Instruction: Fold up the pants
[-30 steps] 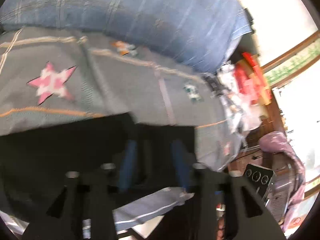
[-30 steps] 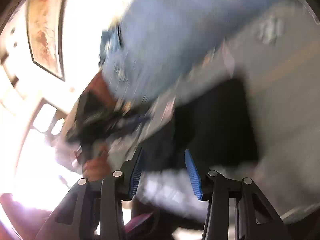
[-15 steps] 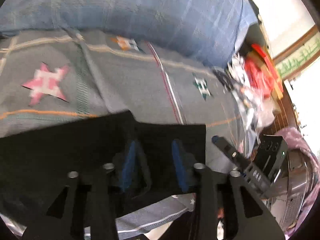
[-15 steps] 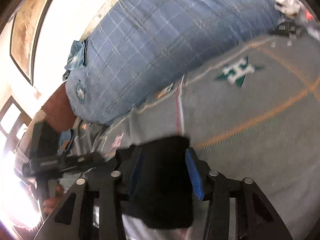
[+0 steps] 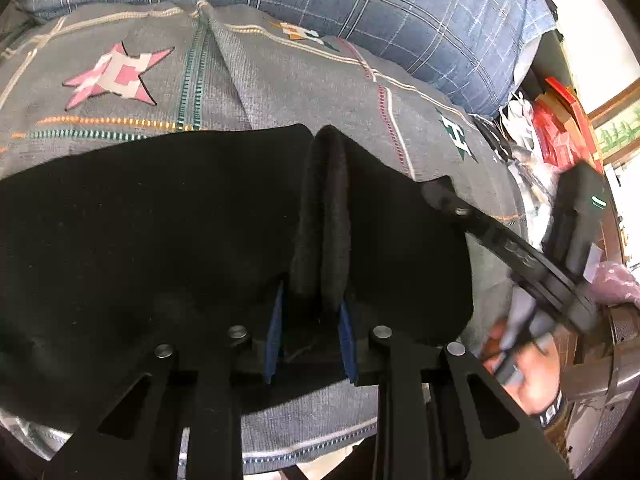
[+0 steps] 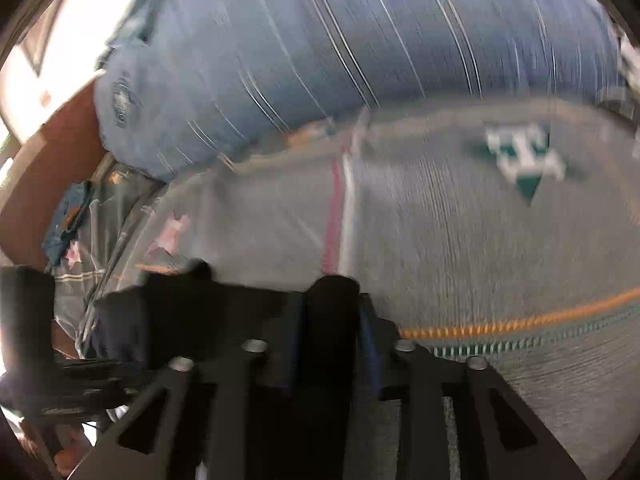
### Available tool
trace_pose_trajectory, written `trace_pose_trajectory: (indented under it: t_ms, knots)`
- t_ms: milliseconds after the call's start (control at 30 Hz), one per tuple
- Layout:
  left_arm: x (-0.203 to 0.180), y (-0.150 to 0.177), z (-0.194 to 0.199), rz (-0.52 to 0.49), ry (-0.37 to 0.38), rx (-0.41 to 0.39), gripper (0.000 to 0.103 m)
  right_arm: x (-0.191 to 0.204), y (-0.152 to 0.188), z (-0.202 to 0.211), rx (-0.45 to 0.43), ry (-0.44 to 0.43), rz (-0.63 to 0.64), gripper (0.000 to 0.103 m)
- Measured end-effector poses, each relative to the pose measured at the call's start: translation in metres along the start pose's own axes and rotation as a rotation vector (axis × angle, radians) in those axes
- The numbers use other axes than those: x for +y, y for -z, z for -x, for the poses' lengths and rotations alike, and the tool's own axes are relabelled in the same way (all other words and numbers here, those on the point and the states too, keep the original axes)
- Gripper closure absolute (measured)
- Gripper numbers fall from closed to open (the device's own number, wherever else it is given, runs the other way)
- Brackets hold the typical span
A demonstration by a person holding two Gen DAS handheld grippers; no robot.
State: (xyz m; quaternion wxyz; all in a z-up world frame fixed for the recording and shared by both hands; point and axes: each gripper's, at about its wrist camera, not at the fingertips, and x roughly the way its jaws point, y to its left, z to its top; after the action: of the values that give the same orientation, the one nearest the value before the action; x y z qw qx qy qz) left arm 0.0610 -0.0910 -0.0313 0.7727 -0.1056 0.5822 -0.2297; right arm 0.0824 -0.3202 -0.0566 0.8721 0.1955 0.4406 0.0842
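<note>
Black pants [image 5: 160,232] lie spread on a grey patterned bedcover [image 5: 280,80]. My left gripper [image 5: 310,312] is shut on a bunched ridge of the black fabric [image 5: 324,208] near its right end. My right gripper [image 6: 330,328] is shut on a fold of the same black pants [image 6: 200,312] at their edge. The right wrist view is blurred. The right gripper's body [image 5: 520,252] shows in the left wrist view, at the pants' right corner. The left gripper's body [image 6: 28,320] shows at the left edge of the right wrist view.
A large blue checked pillow [image 5: 360,4] lies along the far side of the bed; it also shows in the right wrist view [image 6: 320,48]. Red packets and clutter [image 5: 560,120] sit beyond the bed's right edge. The bed's front edge [image 5: 300,448] is just below the left gripper.
Both grippers have closed tighter on the black fabric, which now bunches into a ridge between the fingers. The right gripper has come closer to the left one at the pants' corner.
</note>
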Motion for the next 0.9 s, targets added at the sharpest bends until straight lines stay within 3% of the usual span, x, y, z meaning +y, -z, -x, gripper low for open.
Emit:
trace_pose_trajectory:
  t_ms: [33,133,200,300,367,467,567,700,767,833,900]
  knots:
    - [0.000,0.005,0.008,-0.027,0.001,0.016,0.080,-0.005,0.000,0.008,-0.016,-0.026,-0.034,0.068]
    - [0.003,0.006,0.034,-0.052,0.058,0.006,0.080,-0.009,0.005,0.043,-0.094,-0.071,-0.075,0.068]
    - [0.003,0.000,0.054,-0.037,0.101,-0.042,0.080,-0.004,0.015,0.068,-0.143,-0.110,-0.057,0.067]
    - [-0.009,-0.019,0.061,-0.039,0.142,-0.101,0.079,0.013,0.032,0.078,-0.144,-0.144,0.009,0.067]
    - [-0.016,-0.031,0.042,-0.043,0.112,-0.108,0.077,0.018,0.042,0.070,-0.109,-0.153,0.038,0.068]
    - [-0.013,-0.040,-0.013,-0.022,-0.018,-0.019,0.077,0.010,0.061,0.041,-0.025,-0.107,0.014,0.068]
    - [-0.010,-0.041,-0.010,-0.020,0.002,-0.038,0.077,0.009,0.060,0.049,-0.041,-0.113,-0.021,0.068]
    - [0.011,-0.037,0.023,0.014,0.068,-0.029,0.077,0.027,0.057,0.076,-0.107,-0.103,0.014,0.055]
    - [0.031,-0.033,0.042,0.027,0.061,-0.049,0.073,0.040,0.061,0.082,-0.111,-0.079,0.055,0.047]
    - [0.054,-0.028,0.056,0.056,0.044,-0.074,0.056,0.059,0.066,0.076,-0.093,-0.091,0.099,0.046]
    - [0.067,-0.024,0.056,0.103,0.046,-0.071,0.053,0.072,0.073,0.065,-0.058,-0.088,0.138,0.046]
